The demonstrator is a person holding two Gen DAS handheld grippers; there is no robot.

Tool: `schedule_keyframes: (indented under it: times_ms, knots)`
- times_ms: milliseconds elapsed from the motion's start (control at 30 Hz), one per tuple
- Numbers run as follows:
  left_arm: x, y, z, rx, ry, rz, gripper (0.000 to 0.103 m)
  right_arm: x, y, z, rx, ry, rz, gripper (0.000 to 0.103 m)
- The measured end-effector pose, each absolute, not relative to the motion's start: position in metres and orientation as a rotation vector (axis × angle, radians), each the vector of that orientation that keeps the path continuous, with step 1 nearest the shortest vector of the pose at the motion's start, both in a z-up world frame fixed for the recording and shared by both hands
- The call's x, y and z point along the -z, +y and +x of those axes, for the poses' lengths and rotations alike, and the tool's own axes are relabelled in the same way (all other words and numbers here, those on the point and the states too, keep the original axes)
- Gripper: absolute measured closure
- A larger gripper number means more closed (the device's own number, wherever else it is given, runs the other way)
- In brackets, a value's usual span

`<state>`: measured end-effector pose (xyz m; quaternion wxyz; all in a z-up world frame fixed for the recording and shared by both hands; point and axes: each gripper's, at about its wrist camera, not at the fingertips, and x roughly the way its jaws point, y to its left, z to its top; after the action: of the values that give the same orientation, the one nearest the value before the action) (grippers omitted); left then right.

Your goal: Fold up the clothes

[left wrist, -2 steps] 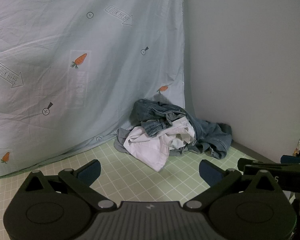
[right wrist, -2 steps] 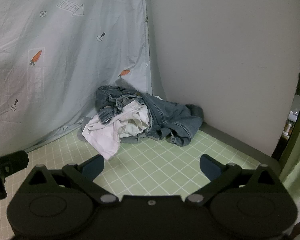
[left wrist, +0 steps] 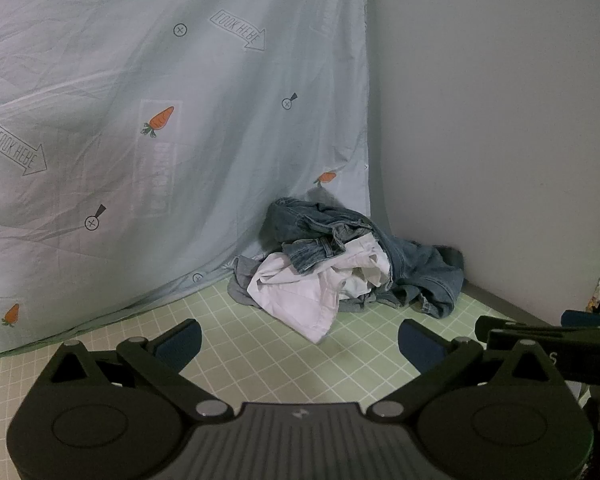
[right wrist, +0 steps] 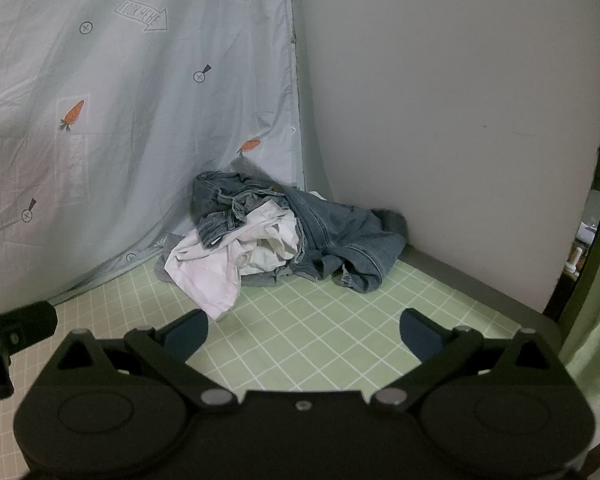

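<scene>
Two claws hang over the green checked tabletop [left wrist: 284, 360], and both are spread wide with nothing in them. The left claw [left wrist: 299, 342] and the right claw [right wrist: 303, 332] point at a pile of clothes [right wrist: 284, 236] in the far corner, well apart from both. In the pile, blue jeans [left wrist: 412, 264] lie tangled with a white shirt [left wrist: 300, 292]. A carrot sheet [left wrist: 160, 120] hangs just behind.
</scene>
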<state>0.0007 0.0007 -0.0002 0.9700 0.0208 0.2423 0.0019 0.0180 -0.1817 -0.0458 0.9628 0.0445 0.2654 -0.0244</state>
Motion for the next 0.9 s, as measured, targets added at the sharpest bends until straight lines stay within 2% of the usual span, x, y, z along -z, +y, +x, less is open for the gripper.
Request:
schedule_keyframes:
  times_ms: [900]
  knots:
    - [0.0019,0.0036,-0.0023,-0.002,0.493,0.04,0.0,0.0485,-0.1812,0.0205,0.047,0.541,0.091,0.0]
